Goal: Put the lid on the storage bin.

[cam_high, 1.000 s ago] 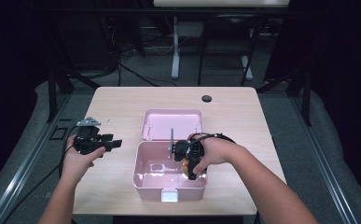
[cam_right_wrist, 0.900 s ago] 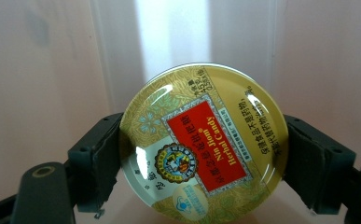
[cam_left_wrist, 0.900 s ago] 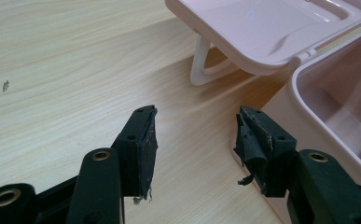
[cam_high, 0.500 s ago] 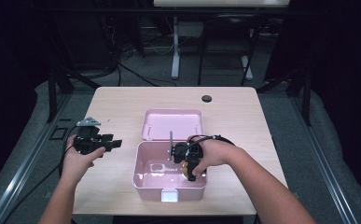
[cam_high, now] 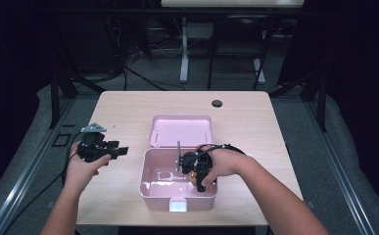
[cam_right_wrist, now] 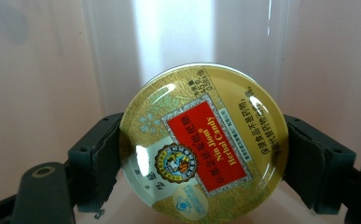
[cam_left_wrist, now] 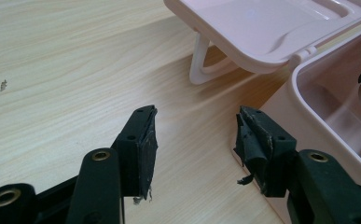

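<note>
Right gripper (cam_right_wrist: 201, 154) grips a round golden candy tin (cam_right_wrist: 204, 144) by its rim, one black jaw pressed to each side, the red label with gold lettering facing the camera in the middle of the right gripper view, pale pink walls behind it. From the high view, this gripper (cam_high: 199, 176) sits in the lower centre of the frame, dipped into the right part of an open pink box (cam_high: 153, 188), with the tin (cam_high: 194, 177) showing as a small golden spot just inside the box's right wall. The box's lid (cam_high: 179, 129) lies folded back flat on the wooden table (cam_high: 123, 107), just above the box in the frame. Left gripper (cam_high: 121, 151) hangs at the left of the high view, a little off the box's left wall, its jaws spread wide with nothing between them; in the left gripper view (cam_left_wrist: 194, 140) they frame bare tabletop, with the box's corner (cam_left_wrist: 318, 79) at the right edge.
</note>
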`<state>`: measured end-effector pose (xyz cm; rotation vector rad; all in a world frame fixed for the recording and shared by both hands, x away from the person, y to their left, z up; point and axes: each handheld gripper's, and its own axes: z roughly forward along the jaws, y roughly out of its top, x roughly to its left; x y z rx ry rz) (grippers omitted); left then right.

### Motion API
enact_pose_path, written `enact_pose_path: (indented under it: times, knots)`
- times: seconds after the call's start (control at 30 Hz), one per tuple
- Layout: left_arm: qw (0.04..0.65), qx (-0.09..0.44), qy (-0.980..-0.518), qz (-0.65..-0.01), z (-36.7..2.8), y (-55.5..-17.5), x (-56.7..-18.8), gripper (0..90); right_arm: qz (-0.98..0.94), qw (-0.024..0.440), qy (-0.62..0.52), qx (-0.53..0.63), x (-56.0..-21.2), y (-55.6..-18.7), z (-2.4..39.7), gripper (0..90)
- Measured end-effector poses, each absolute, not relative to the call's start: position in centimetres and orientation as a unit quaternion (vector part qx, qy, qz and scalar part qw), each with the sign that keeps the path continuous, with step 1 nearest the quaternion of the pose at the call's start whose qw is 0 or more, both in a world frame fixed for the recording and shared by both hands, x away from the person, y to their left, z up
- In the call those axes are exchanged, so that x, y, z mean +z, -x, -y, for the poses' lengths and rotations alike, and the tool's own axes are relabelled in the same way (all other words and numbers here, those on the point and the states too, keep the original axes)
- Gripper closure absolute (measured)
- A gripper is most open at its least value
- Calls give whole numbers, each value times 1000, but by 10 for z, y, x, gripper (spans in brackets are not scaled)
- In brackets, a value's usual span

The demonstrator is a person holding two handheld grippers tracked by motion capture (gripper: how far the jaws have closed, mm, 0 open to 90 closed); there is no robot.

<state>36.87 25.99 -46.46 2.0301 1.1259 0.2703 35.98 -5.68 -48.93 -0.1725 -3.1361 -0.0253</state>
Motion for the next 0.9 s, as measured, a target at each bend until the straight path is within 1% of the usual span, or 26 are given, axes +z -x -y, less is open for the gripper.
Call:
enact_pose_path:
  times: [0.3, 0.9]
  knots:
    - [394, 109, -797, -444, -259, -369, -465, 475, 999, -12, 41, -8, -492, -358, 55, 201]
    - [392, 107, -799, -443, -260, -369, -466, 475, 1000, -3, 31, 1, -501, -358, 54, 201]
